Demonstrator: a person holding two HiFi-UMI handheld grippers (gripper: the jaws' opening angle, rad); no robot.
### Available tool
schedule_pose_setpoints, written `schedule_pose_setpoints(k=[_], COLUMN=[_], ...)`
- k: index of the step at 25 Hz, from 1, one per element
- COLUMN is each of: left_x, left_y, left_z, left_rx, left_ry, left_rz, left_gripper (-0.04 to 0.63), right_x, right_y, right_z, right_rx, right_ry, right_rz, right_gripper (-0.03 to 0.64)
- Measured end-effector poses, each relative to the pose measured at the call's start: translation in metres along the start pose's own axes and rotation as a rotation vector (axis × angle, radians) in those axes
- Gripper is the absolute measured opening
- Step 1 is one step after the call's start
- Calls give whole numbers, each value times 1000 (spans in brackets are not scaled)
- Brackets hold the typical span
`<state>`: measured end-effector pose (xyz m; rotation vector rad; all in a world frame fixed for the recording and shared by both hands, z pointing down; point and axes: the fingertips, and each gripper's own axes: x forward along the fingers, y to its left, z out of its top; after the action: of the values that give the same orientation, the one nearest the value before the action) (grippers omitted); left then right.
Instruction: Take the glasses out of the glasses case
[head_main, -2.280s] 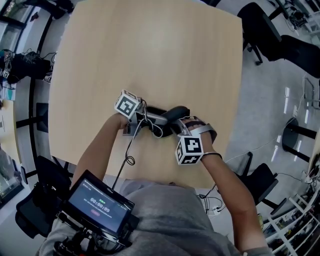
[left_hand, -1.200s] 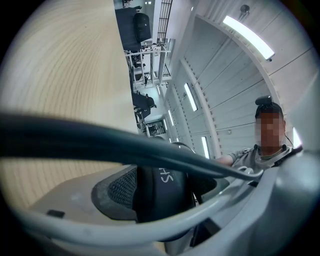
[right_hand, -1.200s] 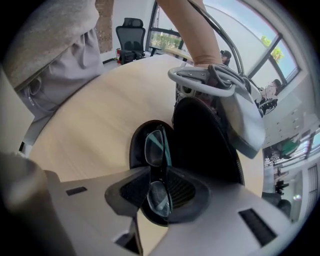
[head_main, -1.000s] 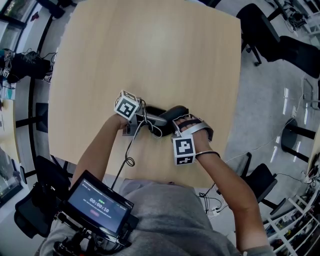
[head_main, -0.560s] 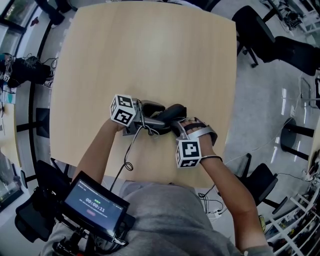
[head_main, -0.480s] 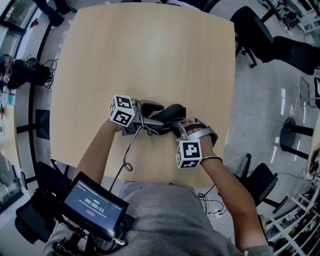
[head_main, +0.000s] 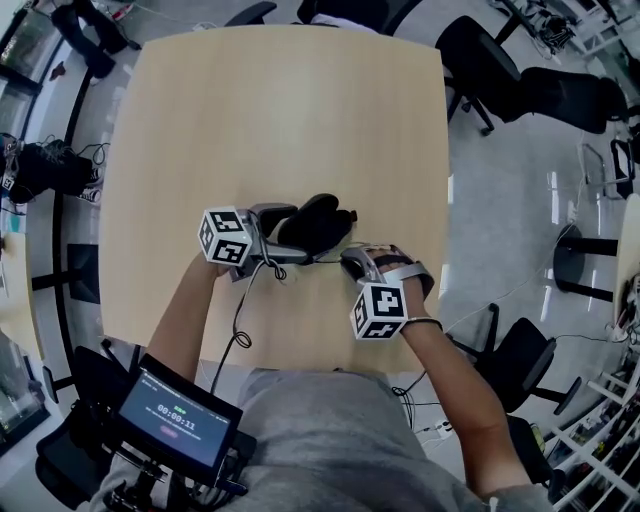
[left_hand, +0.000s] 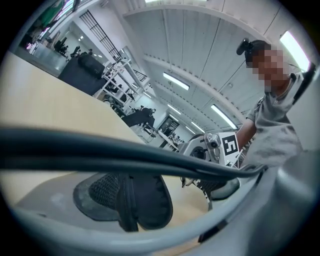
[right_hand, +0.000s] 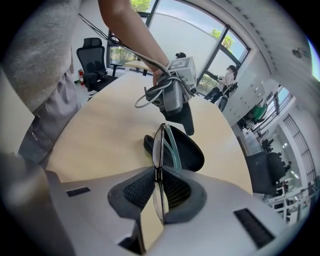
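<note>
Tongs, head view: the left tongs (head_main: 283, 234) are opening just beside the black glasses case (head_main: 315, 222) on the table (head_main: 280, 110); the right tongs (head_main: 352, 262) stand just right of it. A chest screen (head_main: 178, 420) shows a timer, its digits too small to read. Left gripper view: pads spread, nothing between them, a cable (left_hand: 125, 157) crossing. Right gripper view: the tongs clamp the folded glasses (right_hand: 161, 150), with the open case just behind. The marker cubes (head_main: 378, 310) carry patterns, no words.

Pale wooden table (head_main: 280, 100), glossy grey floor (head_main: 520, 200), black office chairs (head_main: 480, 60), tall windows (right_hand: 175, 30), strip lights (left_hand: 176, 81), perhaps shelving (head_main: 600, 440).
</note>
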<state>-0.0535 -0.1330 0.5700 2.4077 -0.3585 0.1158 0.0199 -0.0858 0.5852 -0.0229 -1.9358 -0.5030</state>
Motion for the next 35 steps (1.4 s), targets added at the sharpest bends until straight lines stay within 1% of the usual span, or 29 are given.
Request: schedule_pose_setpoints(k=[5, 9, 12, 17, 22, 26, 30, 35], left_x=[-3, -14, -19, -30, -66, -77, -89, -97], left_y=[5, 4, -1, -23, -67, -89, -109, -129], left_z=[6, 14, 21, 35, 40, 47, 50, 46], left_rx=[20, 34, 66, 129, 218, 273, 324, 356], left_ry=[-35, -107, -143, -197, -247, -288, -312, -332], left_rz=[48, 90, 120, 183, 258, 311, 347, 376], left_gripper=[472, 472, 471, 471, 469, 468, 466, 460], right_x=[-5, -10, -15, -25, -44, -52, -51, -41], right_y=[-6, -11, -16, -20, -4, 6, 19, 43], right_z=[-13, -23, -35, -56, -45, -54, -63, -84], right_rx=[74, 143, 208, 312, 372, 420, 478, 541], right_ry=[-11, -16, -21, -19, -11, 11, 44, 95], right_rz=[-26, -57, -76, -99, -126, -128, -114, -75], right_gripper=[46, 46, 46, 48, 48, 47, 48, 48])
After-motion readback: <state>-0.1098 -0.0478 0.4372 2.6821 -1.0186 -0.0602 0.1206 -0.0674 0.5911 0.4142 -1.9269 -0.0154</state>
